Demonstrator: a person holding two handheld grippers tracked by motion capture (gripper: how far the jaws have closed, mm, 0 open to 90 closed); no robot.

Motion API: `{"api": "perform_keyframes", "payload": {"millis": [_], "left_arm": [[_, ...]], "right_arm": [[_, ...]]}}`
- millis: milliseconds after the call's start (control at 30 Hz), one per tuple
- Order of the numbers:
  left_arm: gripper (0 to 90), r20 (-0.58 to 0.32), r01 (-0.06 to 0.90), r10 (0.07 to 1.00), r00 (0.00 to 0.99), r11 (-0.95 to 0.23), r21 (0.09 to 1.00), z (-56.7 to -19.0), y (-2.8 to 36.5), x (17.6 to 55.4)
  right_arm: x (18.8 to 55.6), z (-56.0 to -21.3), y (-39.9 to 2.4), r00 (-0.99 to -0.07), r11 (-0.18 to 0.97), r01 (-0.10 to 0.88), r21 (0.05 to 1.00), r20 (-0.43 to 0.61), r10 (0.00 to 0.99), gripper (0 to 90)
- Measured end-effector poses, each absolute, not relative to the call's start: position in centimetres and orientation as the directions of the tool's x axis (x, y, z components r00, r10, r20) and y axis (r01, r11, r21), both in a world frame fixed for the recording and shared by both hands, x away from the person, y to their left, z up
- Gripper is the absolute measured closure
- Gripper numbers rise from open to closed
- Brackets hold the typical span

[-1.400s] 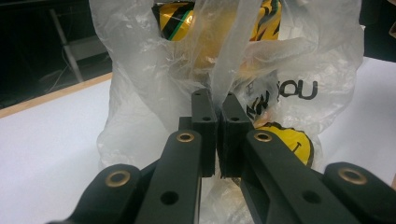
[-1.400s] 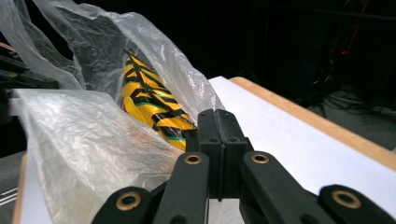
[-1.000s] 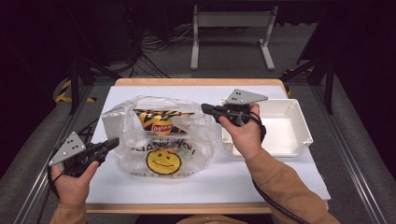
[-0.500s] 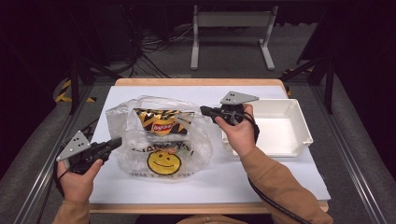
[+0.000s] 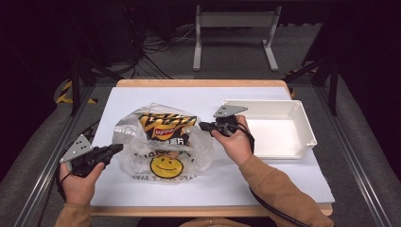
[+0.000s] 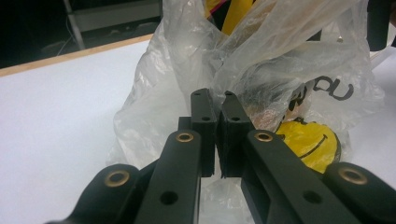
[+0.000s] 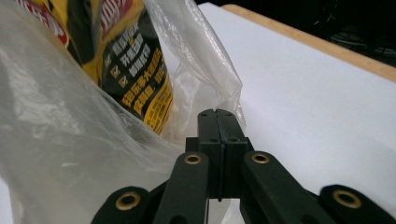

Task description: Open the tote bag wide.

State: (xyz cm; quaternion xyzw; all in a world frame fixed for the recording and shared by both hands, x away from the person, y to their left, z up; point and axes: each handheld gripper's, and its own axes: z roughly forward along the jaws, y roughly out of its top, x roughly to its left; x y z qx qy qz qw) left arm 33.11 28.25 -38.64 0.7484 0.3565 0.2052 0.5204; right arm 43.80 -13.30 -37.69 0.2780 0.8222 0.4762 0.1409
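- A thin, see-through plastic bag with a yellow smiley face (image 5: 163, 151) sits in the middle of the white surface (image 5: 283, 189). A white tray (image 5: 302, 125) stands just beside it.
- A yellow and black chip packet (image 5: 165, 128) stands inside the bag, and its top pokes out of the open mouth.
- The left gripper (image 6: 218, 112) is at the bag's left side. Its jaws are pressed together, and they look like they pinch a fold of the plastic.
- The right gripper (image 7: 218, 122) is at the bag's right edge. Its jaws are squeezed tight on the thin film there.
- The bag is soft, light and slippery, and I think it can tear if pulled hard.
- The chip packet is puffy and light. The chips inside can break.
- The best place to hold is the bag's top rim, one side in each gripper.
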Motion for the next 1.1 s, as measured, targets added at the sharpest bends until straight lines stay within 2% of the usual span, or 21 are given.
{"api": "perform_keyframes", "payload": {"millis": [200, 300, 367, 433, 467, 567, 700, 900, 1100], "left_arm": [[86.2, -0.071, 0.330, 0.749, 0.659, -0.203, 0.922, -38.9, 28.3, 33.1], [81.8, -0.074, 0.337, 0.745, 0.663, -0.209, 0.918, -39.0, 28.2, 33.1], [71.8, -0.075, 0.332, 0.751, 0.656, -0.199, 0.922, -38.9, 28.2, 33.0], [57.0, -0.081, 0.330, 0.754, 0.652, -0.186, 0.926, -38.8, 28.2, 32.9], [57.0, -0.083, 0.327, 0.756, 0.649, -0.179, 0.928, -38.6, 28.2, 32.9], [34.4, -0.086, 0.308, 0.770, 0.632, -0.148, 0.940, -38.1, 28.3, 32.5], [19.8, -0.081, 0.288, 0.772, 0.631, -0.136, 0.948, -37.4, 28.5, 32.1], [10.9, -0.064, 0.247, 0.760, 0.646, -0.129, 0.960, -36.0, 28.0, 31.7], [12.4, -0.040, 0.210, 0.753, 0.657, -0.132, 0.969, -34.3, 27.3, 31.6]], "right_arm": [[43.8, -38.5, -12.8, -0.811, 0.428, 0.353, 0.832, 0.044, 0.583, 90.0], [43.8, -38.9, -12.7, -0.810, 0.434, 0.369, 0.822, 0.056, 0.583, 90.0], [43.7, -39.1, -12.7, -0.811, 0.432, 0.373, 0.821, 0.063, 0.582, 90.0], [43.7, -39.1, -12.7, -0.810, 0.426, 0.374, 0.824, 0.066, 0.583, 89.7], [43.7, -39.1, -12.7, -0.810, 0.426, 0.374, 0.824, 0.066, 0.583, 89.7], [43.6, -39.0, -12.8, -0.811, 0.418, 0.367, 0.831, 0.066, 0.581, 88.9], [43.5, -38.8, -12.9, -0.811, 0.408, 0.359, 0.840, 0.065, 0.581, 88.4], [43.5, -38.6, -13.1, -0.809, 0.397, 0.357, 0.845, 0.068, 0.583, 87.8], [43.4, -38.2, -13.0, -0.812, 0.395, 0.345, 0.851, 0.061, 0.580, 87.3]]}}
